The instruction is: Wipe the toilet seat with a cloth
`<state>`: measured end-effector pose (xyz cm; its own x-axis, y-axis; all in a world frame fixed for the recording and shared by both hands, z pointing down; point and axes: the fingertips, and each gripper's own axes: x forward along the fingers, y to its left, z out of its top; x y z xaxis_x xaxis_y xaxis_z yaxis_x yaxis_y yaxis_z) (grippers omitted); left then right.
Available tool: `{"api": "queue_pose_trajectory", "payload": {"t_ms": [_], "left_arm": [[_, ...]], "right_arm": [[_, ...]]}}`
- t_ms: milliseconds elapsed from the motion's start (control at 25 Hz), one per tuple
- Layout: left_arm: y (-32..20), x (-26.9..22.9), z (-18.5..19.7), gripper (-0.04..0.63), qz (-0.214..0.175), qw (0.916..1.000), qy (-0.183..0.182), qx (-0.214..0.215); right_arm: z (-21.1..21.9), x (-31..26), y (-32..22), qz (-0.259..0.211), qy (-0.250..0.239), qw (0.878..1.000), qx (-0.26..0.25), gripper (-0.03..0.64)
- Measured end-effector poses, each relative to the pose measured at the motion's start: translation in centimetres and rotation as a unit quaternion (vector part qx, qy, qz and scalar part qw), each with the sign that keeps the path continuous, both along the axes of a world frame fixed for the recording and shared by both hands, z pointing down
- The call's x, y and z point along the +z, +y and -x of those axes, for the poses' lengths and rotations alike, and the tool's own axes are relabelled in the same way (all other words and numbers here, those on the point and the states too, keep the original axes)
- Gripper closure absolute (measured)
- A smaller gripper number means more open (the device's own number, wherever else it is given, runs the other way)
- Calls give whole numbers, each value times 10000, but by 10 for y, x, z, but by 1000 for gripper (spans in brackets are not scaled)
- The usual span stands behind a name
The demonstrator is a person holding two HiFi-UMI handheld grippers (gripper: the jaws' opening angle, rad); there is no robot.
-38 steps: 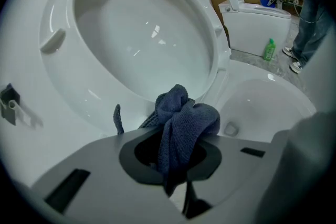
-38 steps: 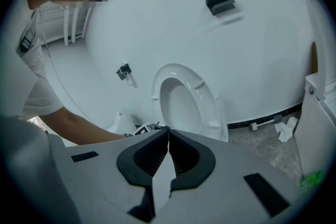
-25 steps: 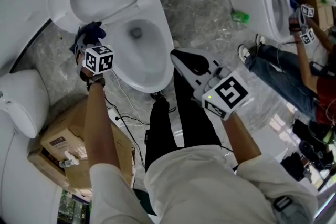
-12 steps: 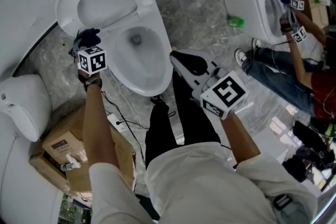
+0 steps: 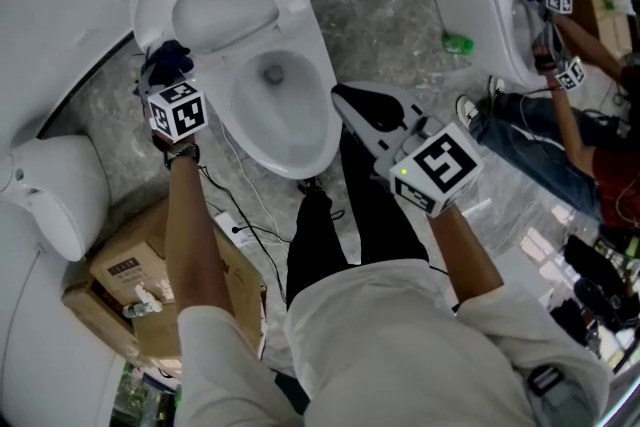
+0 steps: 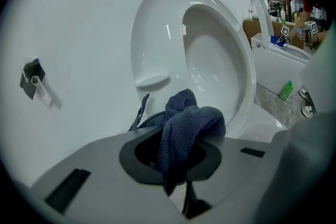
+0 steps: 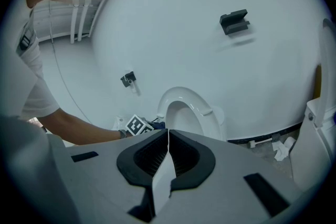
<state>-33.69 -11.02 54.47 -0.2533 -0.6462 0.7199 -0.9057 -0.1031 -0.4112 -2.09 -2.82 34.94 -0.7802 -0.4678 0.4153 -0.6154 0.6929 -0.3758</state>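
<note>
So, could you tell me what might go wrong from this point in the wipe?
1. The cloth sits bunched in the left gripper with a loose end hanging; it could slip out and drop into the open bowl.
2. Pressing on the raised seat might tip it down onto the gripper.
3. Cables trail across the floor beside the person's leg, so a step could snag them.

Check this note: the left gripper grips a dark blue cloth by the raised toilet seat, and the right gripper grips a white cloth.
One error. The right gripper grips nothing: the right gripper view shows its jaws shut with nothing between them. The left gripper does grip the dark blue cloth by the raised toilet seat.
</note>
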Motion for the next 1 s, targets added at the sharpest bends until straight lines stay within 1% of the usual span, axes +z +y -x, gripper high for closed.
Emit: {"api": "queue_pose_trajectory", "payload": {"t_ms": [200,440,640,840,1000], "left_arm": [[-10,-26,-2,557,-322,9995,39,33],[-15,-52,-4,557,-612,9979,-103,188],[-24,-76,-7,557,-1006,9946,-94,244],[-41,-106,-11,558,-1427,9896,-55,159],[-54,-115,-15,560,-1437,9895,130,-98]], "right_arm": [[7,-6,1,-50,-21,10000,-39,588],[12,-12,4,-62,-52,10000,-32,588],[15,-14,3,-121,-71,9999,-17,588],[12,-14,5,-110,-111,9999,22,588],[4,-17,5,-104,-115,9998,81,588]]}}
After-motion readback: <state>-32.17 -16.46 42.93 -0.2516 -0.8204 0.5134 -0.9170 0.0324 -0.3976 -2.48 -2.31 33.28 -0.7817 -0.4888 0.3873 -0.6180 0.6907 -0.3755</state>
